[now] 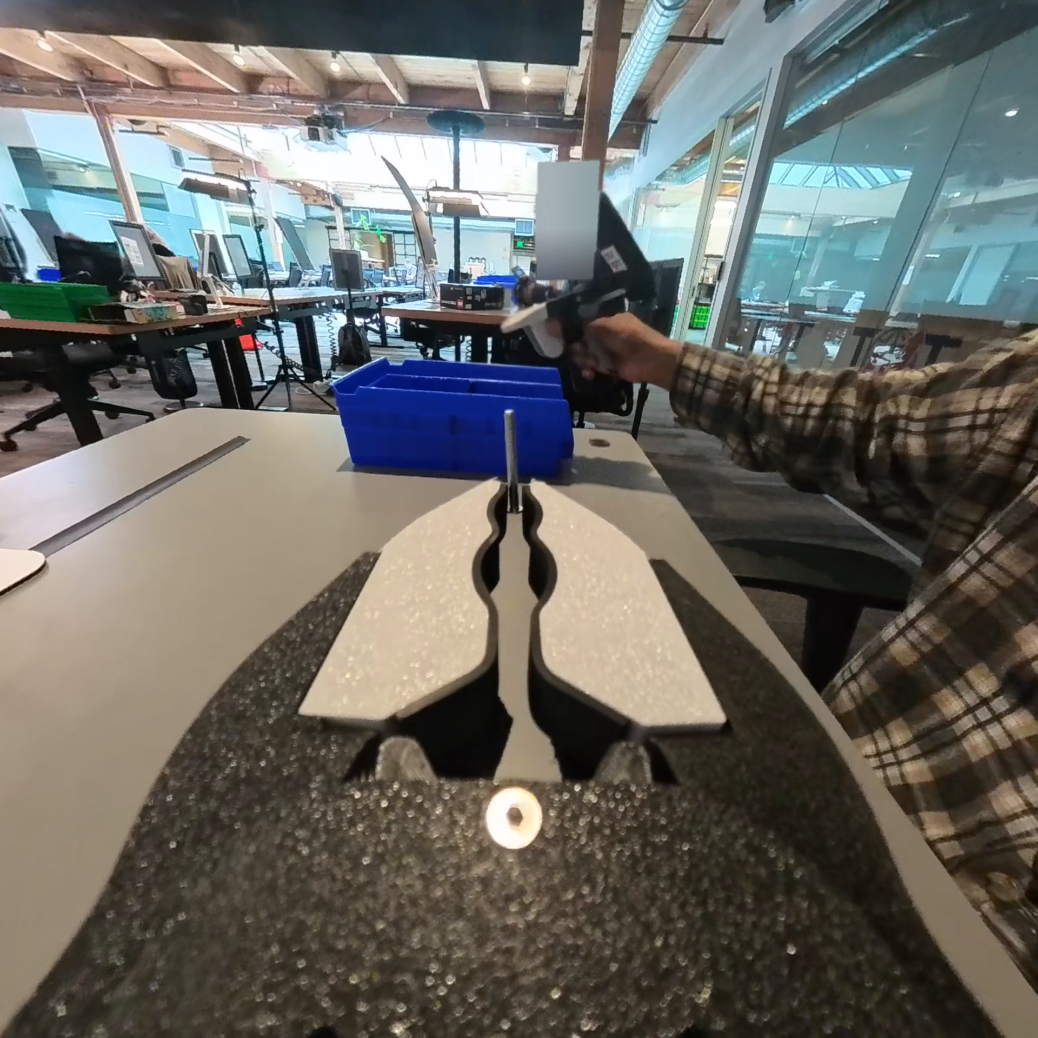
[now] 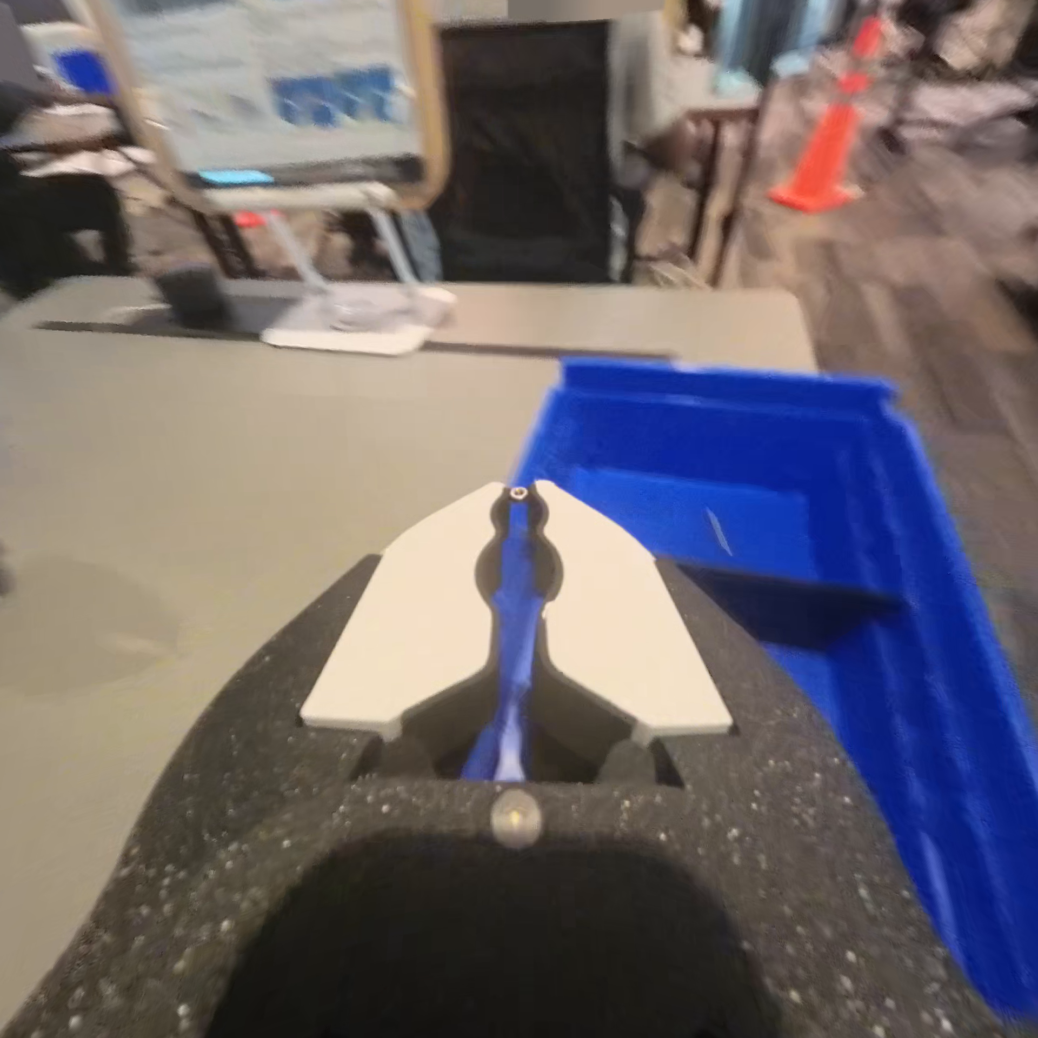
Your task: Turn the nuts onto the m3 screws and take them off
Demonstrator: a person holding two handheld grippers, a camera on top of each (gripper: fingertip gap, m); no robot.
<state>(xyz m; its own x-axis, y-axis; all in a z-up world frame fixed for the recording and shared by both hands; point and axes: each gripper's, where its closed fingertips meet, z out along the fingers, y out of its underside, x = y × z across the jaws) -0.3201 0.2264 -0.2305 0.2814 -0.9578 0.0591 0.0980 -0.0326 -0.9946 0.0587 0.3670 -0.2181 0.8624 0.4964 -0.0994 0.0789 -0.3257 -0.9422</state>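
Observation:
My left gripper is shut on the lower end of a long thin M3 screw, which stands upright out of the fingertips above the grey table. My right gripper is shut on a small silver nut pinched at the very fingertips. It hangs over the near left corner of the blue bin. In the left wrist view the right gripper shows far off, held up by a hand with a plaid sleeve, above and behind the blue bin. The right wrist view is blurred.
The grey table has a dark groove on the left. A white stand base sits at the table's far side. An orange cone stands on the floor. Desks and chairs fill the room behind. My hands' fingertips stand some 40 cm from each other.

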